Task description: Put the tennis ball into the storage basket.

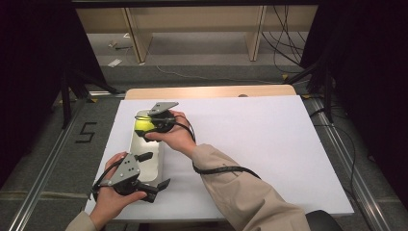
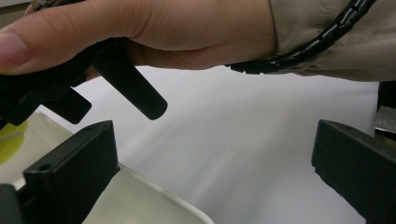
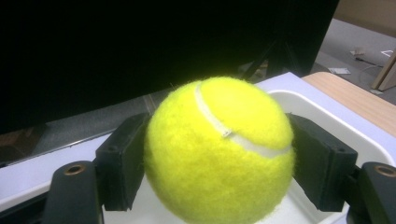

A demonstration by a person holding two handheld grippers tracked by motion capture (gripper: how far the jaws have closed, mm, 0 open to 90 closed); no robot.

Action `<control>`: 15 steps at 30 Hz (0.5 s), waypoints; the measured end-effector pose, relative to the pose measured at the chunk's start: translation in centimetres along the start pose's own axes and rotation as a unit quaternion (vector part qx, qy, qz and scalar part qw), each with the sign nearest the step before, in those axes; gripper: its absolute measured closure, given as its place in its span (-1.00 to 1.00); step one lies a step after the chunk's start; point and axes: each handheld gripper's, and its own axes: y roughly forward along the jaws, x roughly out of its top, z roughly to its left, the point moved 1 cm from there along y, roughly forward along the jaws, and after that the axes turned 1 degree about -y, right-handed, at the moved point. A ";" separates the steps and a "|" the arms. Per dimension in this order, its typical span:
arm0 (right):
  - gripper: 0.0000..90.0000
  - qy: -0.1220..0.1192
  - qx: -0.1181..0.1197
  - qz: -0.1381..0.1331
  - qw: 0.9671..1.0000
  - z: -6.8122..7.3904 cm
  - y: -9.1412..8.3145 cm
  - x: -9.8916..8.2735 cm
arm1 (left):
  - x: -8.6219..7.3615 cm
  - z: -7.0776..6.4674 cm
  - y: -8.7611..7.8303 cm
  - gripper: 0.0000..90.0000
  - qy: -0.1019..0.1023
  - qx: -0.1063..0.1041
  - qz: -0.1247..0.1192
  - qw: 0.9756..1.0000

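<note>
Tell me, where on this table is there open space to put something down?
The white sheet right of the white tray is bare across to its right and far edges. It is crowded at the left: the right claw holds a tennis ball over the tray, and the left claw hovers at its near end.

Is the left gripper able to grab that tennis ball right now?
Probably not: the right gripper is shut on the tennis ball over the tray, covering its sides, while the left gripper sits open nearer the person.

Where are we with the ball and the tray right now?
Done: the right gripper is shut on the tennis ball. In hand: it holds the ball above the white tray. Left: release; I can't tell if it is going in or coming out. The left gripper is open.
</note>
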 end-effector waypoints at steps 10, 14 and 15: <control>-0.40 0.001 0.003 0.009 1.000 0.1 0.2 -0.2 | 0.0 0.0 0.0 -1.00 0.000 0.000 0.000 1.000; -0.40 0.001 0.004 0.012 1.000 0.0 0.3 -0.3 | 0.0 0.0 0.0 -1.00 0.000 -0.001 0.000 1.000; -0.40 0.002 0.004 0.013 1.000 0.0 0.3 -0.4 | 0.0 0.0 0.0 -1.00 0.000 0.000 0.000 1.000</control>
